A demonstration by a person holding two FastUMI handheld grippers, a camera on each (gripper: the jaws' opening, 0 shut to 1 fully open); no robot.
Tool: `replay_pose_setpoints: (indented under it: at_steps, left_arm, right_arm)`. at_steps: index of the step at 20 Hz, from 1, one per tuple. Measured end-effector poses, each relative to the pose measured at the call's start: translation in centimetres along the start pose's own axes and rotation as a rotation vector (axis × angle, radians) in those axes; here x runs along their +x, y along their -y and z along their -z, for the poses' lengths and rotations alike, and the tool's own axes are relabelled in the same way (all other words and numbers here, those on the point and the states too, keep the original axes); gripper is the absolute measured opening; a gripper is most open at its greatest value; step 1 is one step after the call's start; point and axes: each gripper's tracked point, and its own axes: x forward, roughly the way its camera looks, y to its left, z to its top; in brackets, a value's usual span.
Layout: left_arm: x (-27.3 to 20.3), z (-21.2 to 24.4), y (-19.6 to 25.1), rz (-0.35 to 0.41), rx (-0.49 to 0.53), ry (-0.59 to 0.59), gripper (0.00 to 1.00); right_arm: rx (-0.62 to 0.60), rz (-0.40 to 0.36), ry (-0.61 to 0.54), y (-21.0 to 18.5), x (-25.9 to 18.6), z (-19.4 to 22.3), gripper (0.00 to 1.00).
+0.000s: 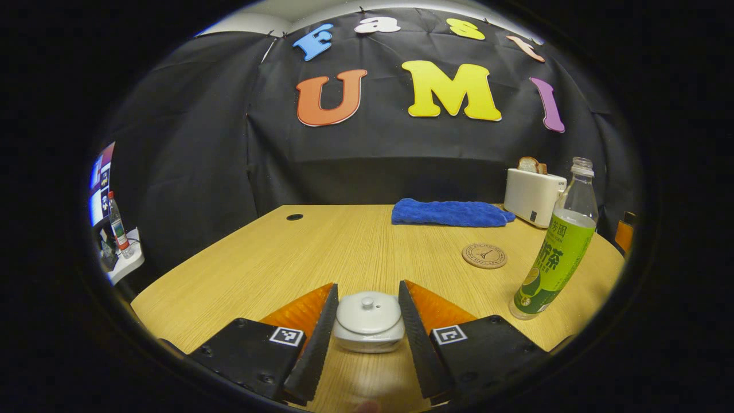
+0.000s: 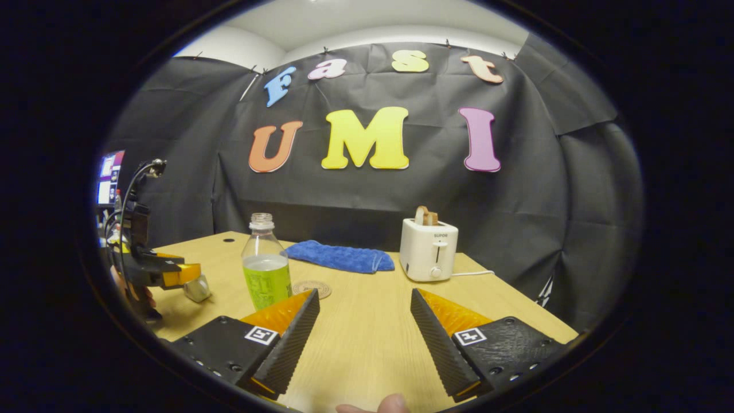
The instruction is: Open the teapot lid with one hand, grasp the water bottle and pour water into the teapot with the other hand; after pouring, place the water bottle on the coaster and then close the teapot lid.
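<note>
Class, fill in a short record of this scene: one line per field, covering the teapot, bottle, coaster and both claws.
teapot: white, lid on, between the left claw's fingers
left claw: open, straddling the teapot
bottle: uncapped, part full, upright on the table
coaster: round, bare, beyond the bottle
right claw: open, holding nothing

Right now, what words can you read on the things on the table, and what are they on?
"SUPOR": on the white toaster, above its lever.
Round cork coaster: a ring of lettering, too small to read.
Clear plastic bottle with green label: characters wrap round the curve, not surely readable.
Screen at far left: blurred.
</note>
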Motion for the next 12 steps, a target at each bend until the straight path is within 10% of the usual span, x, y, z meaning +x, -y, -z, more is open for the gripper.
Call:
replay_pose_setpoints:
  at_steps: [12]
  left_arm:
    - [-0.4, -1.4, 0.0, -0.004, 0.041, 0.045, 0.68]
  right_arm:
    - [0.02, -0.004, -0.024, 0.2, 0.1, 1.0, 0.95]
